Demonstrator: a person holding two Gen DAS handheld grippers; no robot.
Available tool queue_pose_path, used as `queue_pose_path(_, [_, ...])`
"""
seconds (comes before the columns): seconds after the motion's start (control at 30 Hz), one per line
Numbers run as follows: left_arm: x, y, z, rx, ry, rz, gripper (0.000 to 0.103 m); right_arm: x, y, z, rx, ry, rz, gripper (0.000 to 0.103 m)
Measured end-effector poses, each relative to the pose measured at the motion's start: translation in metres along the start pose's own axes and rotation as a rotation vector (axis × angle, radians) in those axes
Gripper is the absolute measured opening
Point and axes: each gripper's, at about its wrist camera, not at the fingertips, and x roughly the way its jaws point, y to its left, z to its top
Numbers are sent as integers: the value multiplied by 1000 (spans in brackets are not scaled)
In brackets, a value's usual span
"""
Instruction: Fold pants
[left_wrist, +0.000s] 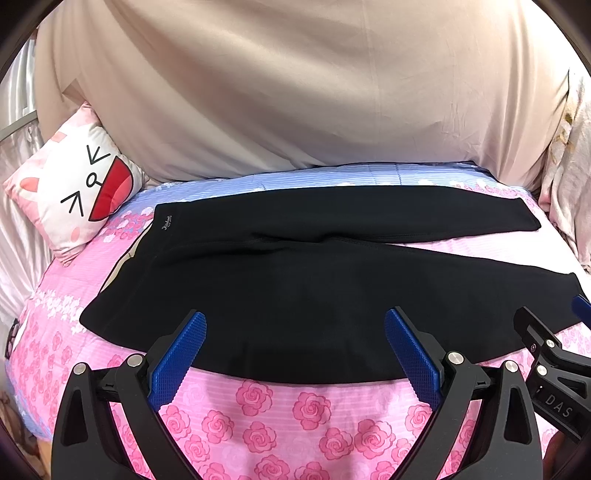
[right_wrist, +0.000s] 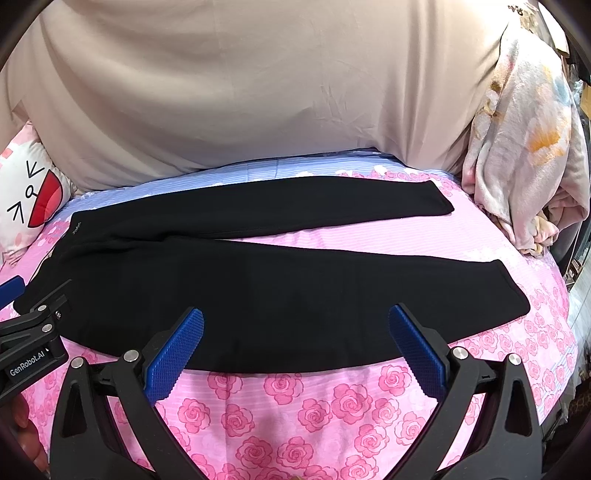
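Note:
Black pants (left_wrist: 295, 288) lie flat on the pink rose bedsheet (left_wrist: 280, 413), waistband to the left, both legs spread to the right in a narrow V. They also show in the right wrist view (right_wrist: 280, 291). My left gripper (left_wrist: 295, 321) is open and empty, its blue pads (left_wrist: 177, 362) hovering at the near edge of the near leg. My right gripper (right_wrist: 295, 317) is open and empty too, over the same near edge further right. Each gripper shows at the side of the other's view.
A cat-face pillow (left_wrist: 77, 188) lies at the back left. A beige sheet (left_wrist: 295, 92) hangs behind the bed. A crumpled floral blanket (right_wrist: 524, 155) is piled at the right. The bed's right edge (right_wrist: 565, 332) drops off close to the pant cuffs.

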Motion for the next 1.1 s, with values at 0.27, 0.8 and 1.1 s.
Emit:
queue_pose_path(0.27, [8, -3, 3, 8, 15, -4, 95, 10, -8, 1, 17, 11, 2, 98])
queue_pose_path(0.8, [85, 48, 73, -6, -162, 161, 97, 125, -152, 84, 32, -27, -75, 98])
queue_pose_path(1.1, [201, 140, 142, -43, 24, 220, 97, 248, -277, 162, 121, 84, -117, 98])
